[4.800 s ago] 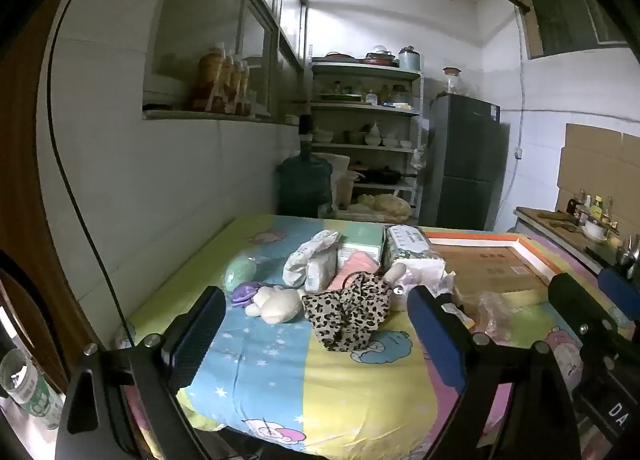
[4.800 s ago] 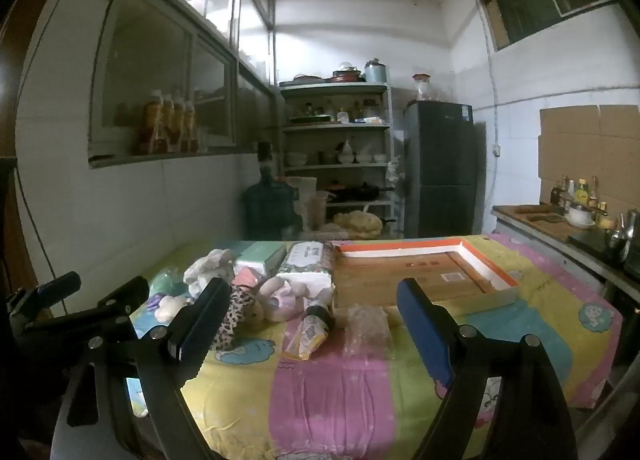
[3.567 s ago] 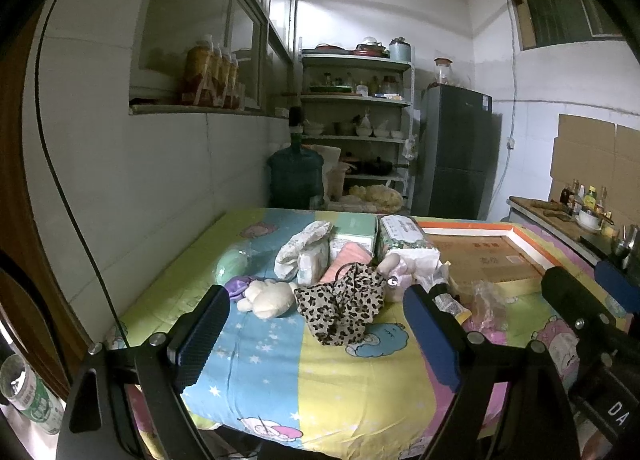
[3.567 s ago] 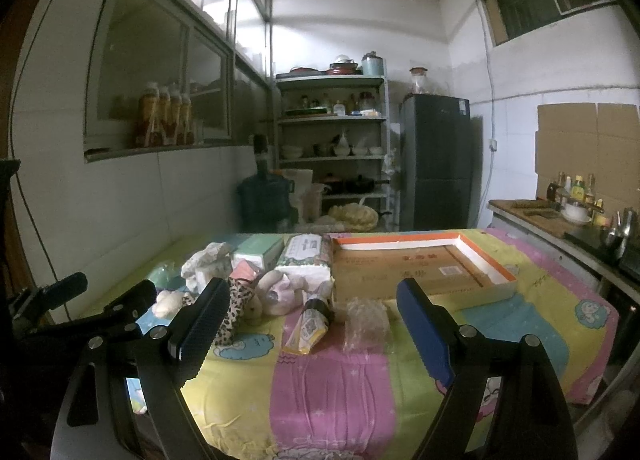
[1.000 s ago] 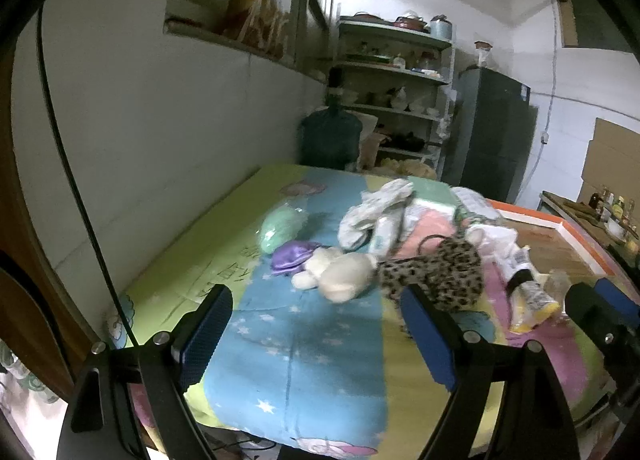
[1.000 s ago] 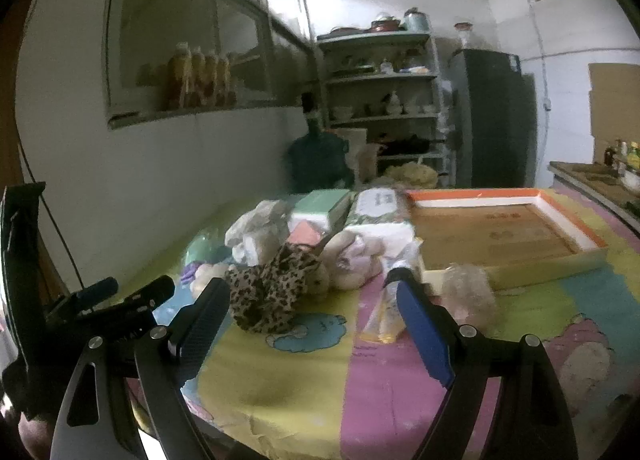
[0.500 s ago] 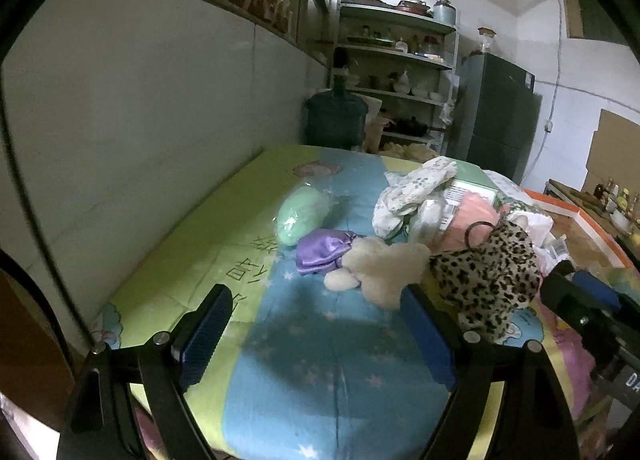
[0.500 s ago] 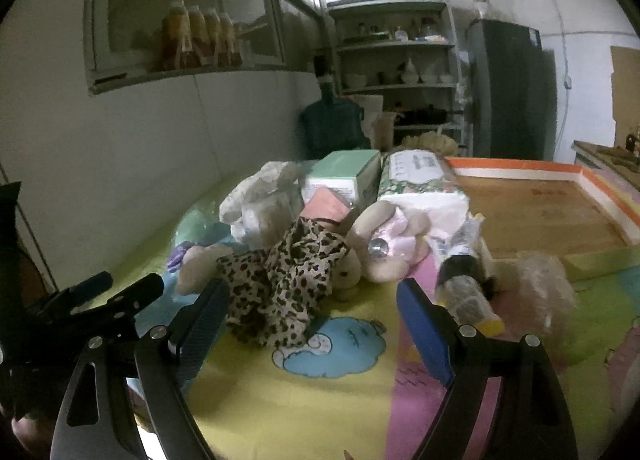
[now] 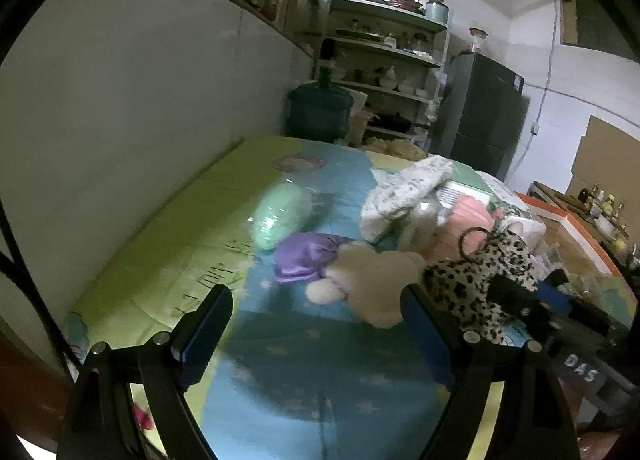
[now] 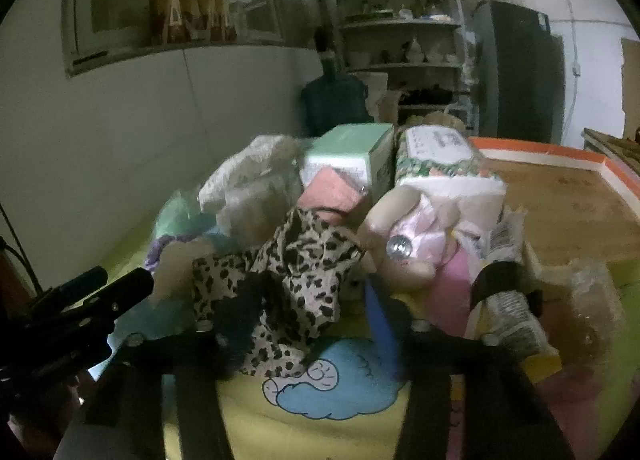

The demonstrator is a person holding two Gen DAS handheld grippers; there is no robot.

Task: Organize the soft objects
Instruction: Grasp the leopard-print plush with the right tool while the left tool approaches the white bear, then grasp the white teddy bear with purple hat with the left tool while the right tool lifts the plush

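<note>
Leopard-print cloth lay crumpled, without clear long axis, at the pile's near edge on the quilt, between the right gripper's closing jaws. Left gripper hung wide open before the cream plush.

Leopard-print cloth pouch looked thin, soft, matt. Just left of it, cream plush toy was fuzzy, and purple satin pouch had a slight sheen. Beyond that, pale green bundle sat in glossy clear plastic wrap. Right of the leopard pouch: pink plush toy with a shiny silvery round stud, then crinkly printed plastic packet. Patchwork cartoon-print cloth cover under everything was smooth, matt. Flat cardboard tray with orange rim looked matt, papery.
</note>
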